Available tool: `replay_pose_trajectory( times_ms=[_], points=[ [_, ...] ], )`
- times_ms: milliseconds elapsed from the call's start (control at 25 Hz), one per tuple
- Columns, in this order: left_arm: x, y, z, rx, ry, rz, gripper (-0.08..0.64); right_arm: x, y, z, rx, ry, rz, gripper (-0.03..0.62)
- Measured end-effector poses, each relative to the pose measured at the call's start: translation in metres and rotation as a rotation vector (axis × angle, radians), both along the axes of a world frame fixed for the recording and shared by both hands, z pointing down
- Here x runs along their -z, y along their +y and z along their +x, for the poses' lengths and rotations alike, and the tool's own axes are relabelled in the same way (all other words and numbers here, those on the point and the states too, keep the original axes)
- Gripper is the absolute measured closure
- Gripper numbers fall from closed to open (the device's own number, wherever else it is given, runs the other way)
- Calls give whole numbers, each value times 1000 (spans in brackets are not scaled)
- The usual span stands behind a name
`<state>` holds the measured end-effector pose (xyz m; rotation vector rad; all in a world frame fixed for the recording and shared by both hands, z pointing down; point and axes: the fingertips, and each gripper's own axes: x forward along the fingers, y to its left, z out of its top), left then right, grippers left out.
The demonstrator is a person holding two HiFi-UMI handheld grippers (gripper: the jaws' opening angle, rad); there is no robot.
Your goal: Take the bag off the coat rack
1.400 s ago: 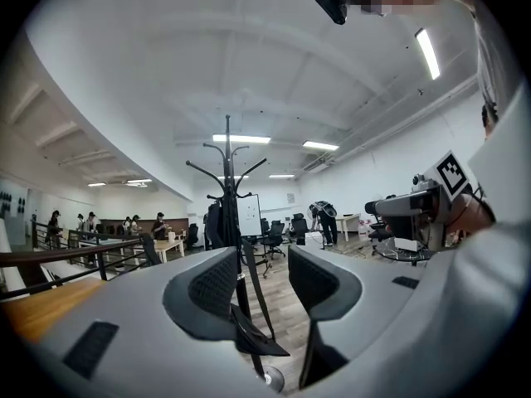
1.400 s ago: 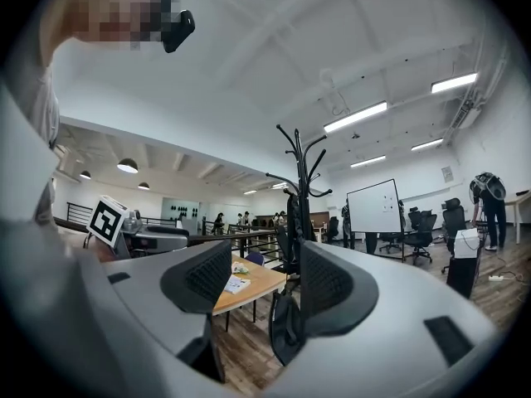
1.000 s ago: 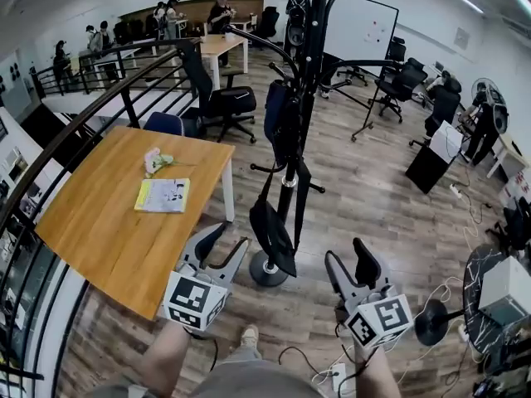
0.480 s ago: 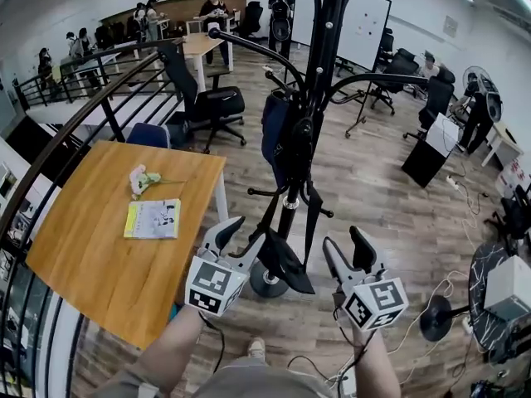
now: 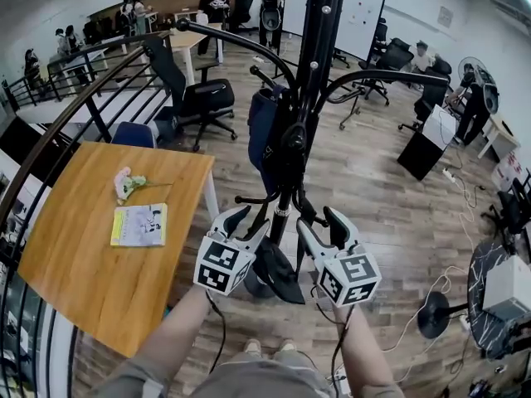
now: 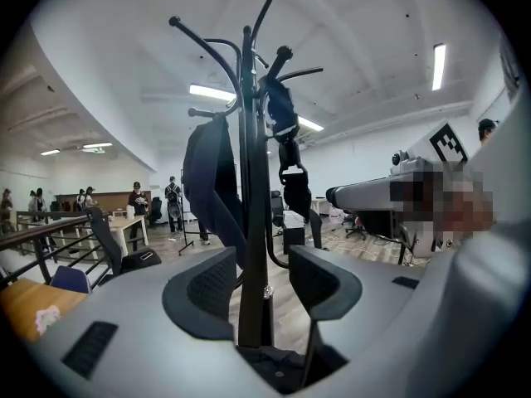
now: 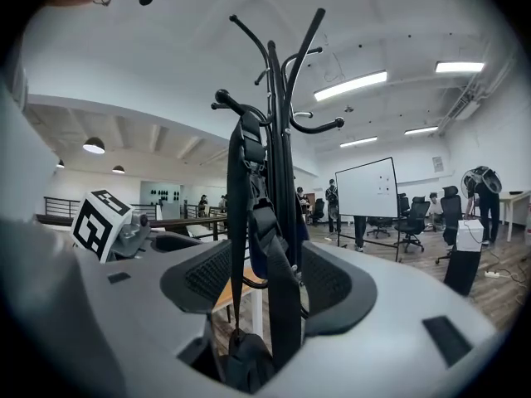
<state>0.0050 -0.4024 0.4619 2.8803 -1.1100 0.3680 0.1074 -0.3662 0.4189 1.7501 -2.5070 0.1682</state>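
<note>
A black coat rack [image 5: 314, 48] stands on the wood floor just ahead of me. A dark blue bag [image 5: 264, 131] hangs high against its pole. A small black bag [image 5: 278, 274] dangles low on a long black strap [image 7: 264, 222]. My left gripper [image 5: 245, 223] is open just left of the pole; in the left gripper view [image 6: 253, 282] the pole [image 6: 250, 222] stands between its jaws, untouched. My right gripper [image 5: 319, 223] is open just right of the pole. In the right gripper view [image 7: 265, 282] the strap runs down between the jaws, with the black bag [image 7: 241, 361] at the bottom.
A wooden table [image 5: 75, 264] at my left carries a booklet [image 5: 138, 225] and a small flower [image 5: 126, 182]. A black railing [image 5: 79, 110] curves behind it. An office chair [image 5: 195, 98] stands beyond the rack, a whiteboard [image 5: 361, 19] and people farther back. A round stand base [image 5: 431, 316] sits at right.
I have come closer to the rack. Both grippers have moved forward and inward, from short of the low bag to either side of the pole and strap.
</note>
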Motion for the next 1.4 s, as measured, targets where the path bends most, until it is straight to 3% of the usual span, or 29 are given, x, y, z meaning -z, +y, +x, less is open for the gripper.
replay_pose_trajectory(
  times_ms=[400,520,640,800,1000,1400],
  points=[
    [-26,-39,20,41,-8,-14,355,-10,-40,-15,74,99,49,336],
    [-27,-40,19,51,2,-6,440,-12,-45,-21,95,95,64,416],
    [-26,-40,19,66,3,-10,541,-10,-43,-26,143,90,78,437],
    [-25,-35,16,81,15,-53,545,-3,-37,-28,194,53,88,482],
    [0,-25,2,109,63,-30,545,22,-31,-20,210,-29,119,522],
    [83,3,-31,172,148,82,545,106,-2,-21,257,-36,262,523]
  ],
)
